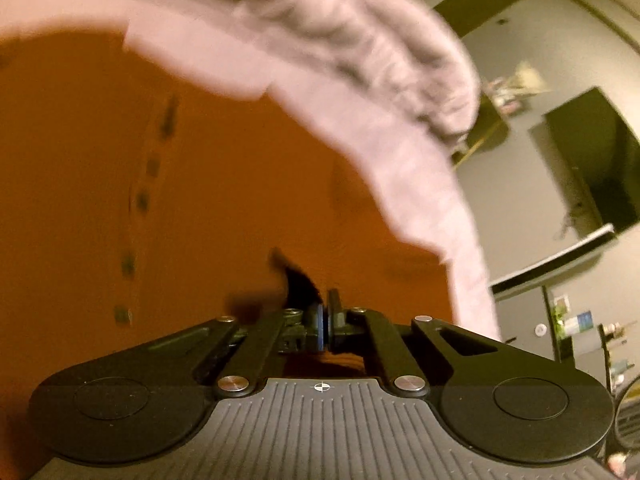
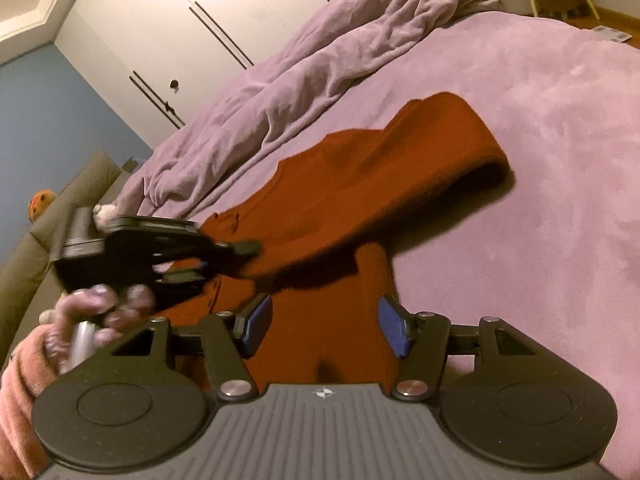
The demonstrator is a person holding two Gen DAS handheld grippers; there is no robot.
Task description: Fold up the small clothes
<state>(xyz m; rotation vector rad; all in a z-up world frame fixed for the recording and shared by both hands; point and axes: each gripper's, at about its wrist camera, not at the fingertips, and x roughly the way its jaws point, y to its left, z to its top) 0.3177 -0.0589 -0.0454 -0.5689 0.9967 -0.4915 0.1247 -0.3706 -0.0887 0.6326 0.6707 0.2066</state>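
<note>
Rust-orange knit garment (image 2: 352,200), one only, lay on the purple bedspread (image 2: 540,160), beside one crumpled duvet (image 2: 320,64). Left gripper (image 1: 325,326) had its fingers pinched together on a garment edge, lifting that part off the bedspread. Right gripper (image 2: 324,330) hovered over the garment's near end, blue pads (image 2: 394,330) spread apart, cloth lying between them, ungripped.

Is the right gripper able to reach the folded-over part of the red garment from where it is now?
Probably yes. The right gripper is open above the red garment, and nothing lies between it and the raised fold ahead. The left gripper holds the cloth further left, out of that path.
</note>
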